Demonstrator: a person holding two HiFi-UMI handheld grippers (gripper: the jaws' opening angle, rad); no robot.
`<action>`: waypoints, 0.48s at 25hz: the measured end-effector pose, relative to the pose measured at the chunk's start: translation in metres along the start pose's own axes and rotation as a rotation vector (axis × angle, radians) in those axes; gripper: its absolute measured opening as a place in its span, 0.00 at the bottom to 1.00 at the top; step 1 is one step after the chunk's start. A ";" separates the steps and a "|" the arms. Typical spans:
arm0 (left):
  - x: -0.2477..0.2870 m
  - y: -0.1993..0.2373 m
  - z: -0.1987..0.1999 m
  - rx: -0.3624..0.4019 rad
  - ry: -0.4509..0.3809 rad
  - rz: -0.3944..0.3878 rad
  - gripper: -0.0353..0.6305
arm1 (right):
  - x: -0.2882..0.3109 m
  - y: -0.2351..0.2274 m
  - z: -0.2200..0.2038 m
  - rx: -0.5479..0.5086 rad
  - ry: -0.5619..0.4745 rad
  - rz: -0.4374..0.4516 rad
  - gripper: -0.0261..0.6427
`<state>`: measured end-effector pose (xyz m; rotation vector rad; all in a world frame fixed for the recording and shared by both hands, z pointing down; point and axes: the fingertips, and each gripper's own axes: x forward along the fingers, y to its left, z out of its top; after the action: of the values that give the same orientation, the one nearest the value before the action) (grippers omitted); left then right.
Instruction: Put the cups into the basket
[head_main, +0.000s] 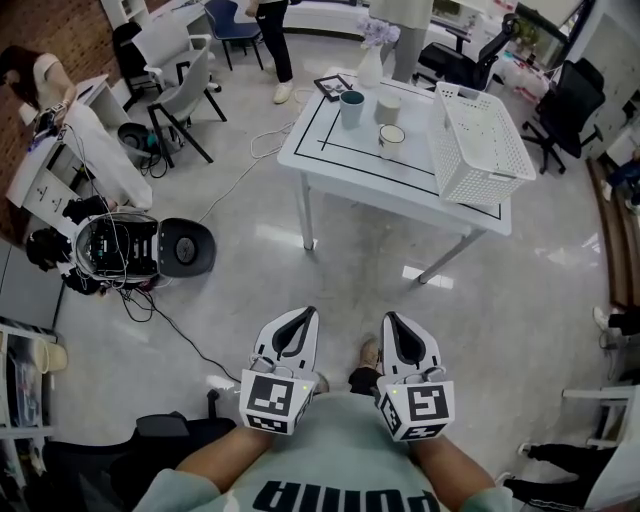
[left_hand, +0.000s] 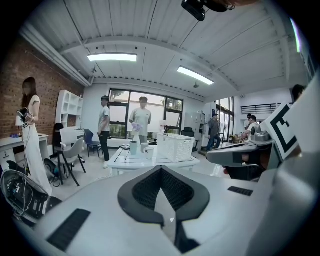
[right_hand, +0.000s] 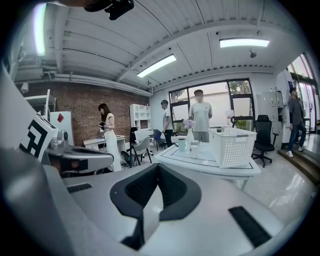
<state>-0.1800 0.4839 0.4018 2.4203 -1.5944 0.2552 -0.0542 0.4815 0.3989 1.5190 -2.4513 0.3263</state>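
- Table (head_main: 322, 165) stands far off, well apart from the person. I judge this the approach step, with no cup picked up yet.
- Basket (head_main: 478, 150) sits on the table's right side and looks empty.
- Three cups (head_main: 392, 140) stand just left of it.
- Left gripper (head_main: 303, 315) and right gripper (head_main: 390, 320) are near the body, jaws together on nothing. Next they need to get close to a cup and open.
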 end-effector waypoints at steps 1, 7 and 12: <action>0.002 0.002 0.001 0.000 0.000 0.002 0.06 | 0.004 -0.001 0.001 0.000 0.001 0.003 0.06; 0.032 0.013 0.011 0.006 -0.004 0.028 0.06 | 0.037 -0.015 0.012 -0.018 -0.003 0.039 0.06; 0.077 0.021 0.024 0.007 -0.005 0.067 0.06 | 0.080 -0.043 0.025 -0.047 -0.007 0.078 0.06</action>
<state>-0.1683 0.4013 0.4014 2.3770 -1.6819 0.2664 -0.0517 0.3873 0.4029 1.4111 -2.5099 0.2758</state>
